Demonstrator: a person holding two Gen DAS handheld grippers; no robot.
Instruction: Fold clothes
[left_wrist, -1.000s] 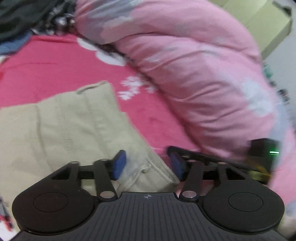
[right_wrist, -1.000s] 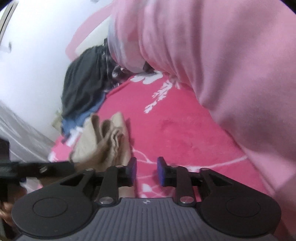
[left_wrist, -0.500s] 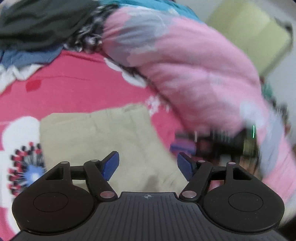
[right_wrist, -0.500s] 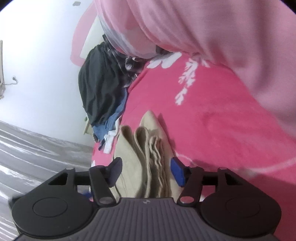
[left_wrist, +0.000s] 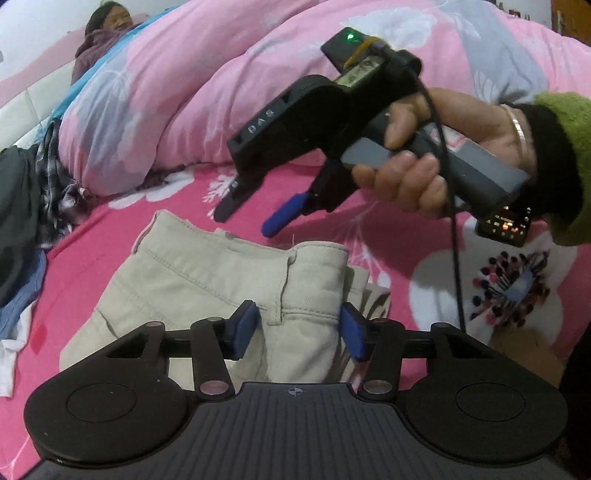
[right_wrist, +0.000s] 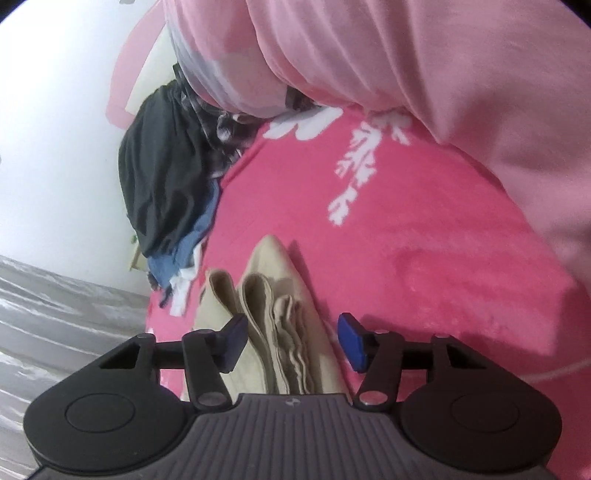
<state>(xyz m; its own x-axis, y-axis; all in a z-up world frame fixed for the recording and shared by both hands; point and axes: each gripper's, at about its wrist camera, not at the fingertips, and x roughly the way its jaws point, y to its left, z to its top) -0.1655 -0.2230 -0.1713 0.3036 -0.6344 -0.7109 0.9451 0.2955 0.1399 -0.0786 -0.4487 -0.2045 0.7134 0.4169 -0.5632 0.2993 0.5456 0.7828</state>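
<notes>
The folded beige cotton trousers (left_wrist: 221, 291) lie on the pink flowery bed cover (right_wrist: 424, 236). The left tool (left_wrist: 297, 332) and right tool (right_wrist: 291, 341) are both wide open, holding nothing. I think each should pinch all the layers together so the stack stays neat.

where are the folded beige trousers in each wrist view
Left wrist view: the folded beige trousers lie lower centre on the pink bedspread, waistband side up, ahead of the open left gripper.
Right wrist view: the folded beige trousers show edge-on at bottom centre.
Shared landmark: the dark clothes pile.
</notes>
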